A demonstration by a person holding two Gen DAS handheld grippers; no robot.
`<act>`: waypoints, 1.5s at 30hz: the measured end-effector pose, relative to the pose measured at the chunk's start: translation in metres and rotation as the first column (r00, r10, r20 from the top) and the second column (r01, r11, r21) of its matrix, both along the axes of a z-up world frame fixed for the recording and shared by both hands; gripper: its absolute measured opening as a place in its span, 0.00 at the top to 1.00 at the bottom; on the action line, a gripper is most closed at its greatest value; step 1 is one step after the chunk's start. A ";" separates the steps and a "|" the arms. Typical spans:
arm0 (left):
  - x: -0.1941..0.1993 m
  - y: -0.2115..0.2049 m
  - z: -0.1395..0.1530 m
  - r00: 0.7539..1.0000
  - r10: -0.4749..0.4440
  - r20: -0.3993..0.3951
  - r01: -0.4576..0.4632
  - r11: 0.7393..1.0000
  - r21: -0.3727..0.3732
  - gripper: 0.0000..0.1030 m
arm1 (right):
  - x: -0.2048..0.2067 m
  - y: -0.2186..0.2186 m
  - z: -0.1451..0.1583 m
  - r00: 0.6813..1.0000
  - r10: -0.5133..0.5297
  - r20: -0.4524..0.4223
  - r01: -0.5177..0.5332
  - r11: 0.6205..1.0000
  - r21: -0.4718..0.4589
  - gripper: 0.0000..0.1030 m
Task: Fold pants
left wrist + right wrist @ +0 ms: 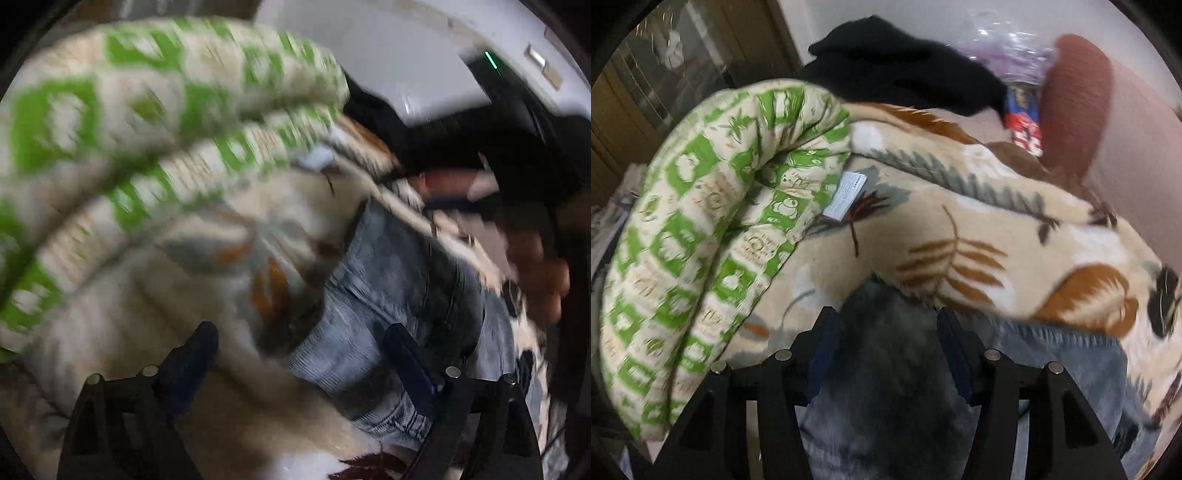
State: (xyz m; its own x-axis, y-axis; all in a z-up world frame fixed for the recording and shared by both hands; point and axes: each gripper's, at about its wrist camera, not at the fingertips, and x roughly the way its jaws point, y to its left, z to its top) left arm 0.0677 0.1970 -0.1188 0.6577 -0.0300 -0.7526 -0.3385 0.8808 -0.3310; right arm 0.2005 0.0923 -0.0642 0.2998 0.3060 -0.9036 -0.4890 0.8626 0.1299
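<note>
Jeans [886,387], faded blue denim with a darker grey patch, fill the gap between the right gripper's [888,347] fingers, which stand fairly close on either side of the bunched cloth; whether they actually pinch it cannot be told. The left gripper [299,354] is spread wide, one finger over the blanket [207,295], the other over the jeans [399,295], holding nothing. The denim lies on the blanket [960,229], a cream fleece with brown and grey leaf prints. Beside it sits a rolled quilt [713,229], cream with green squares, bearing a small white label [847,195] whose print is too small to read. A black garment [908,74] lies beyond.
</note>
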 end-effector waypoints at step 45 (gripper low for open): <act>-0.065 -0.181 0.090 0.767 -0.517 0.381 0.344 0.831 0.437 0.86 | -0.068 -0.220 0.114 0.968 -0.159 0.193 0.112 0.966 0.232 0.91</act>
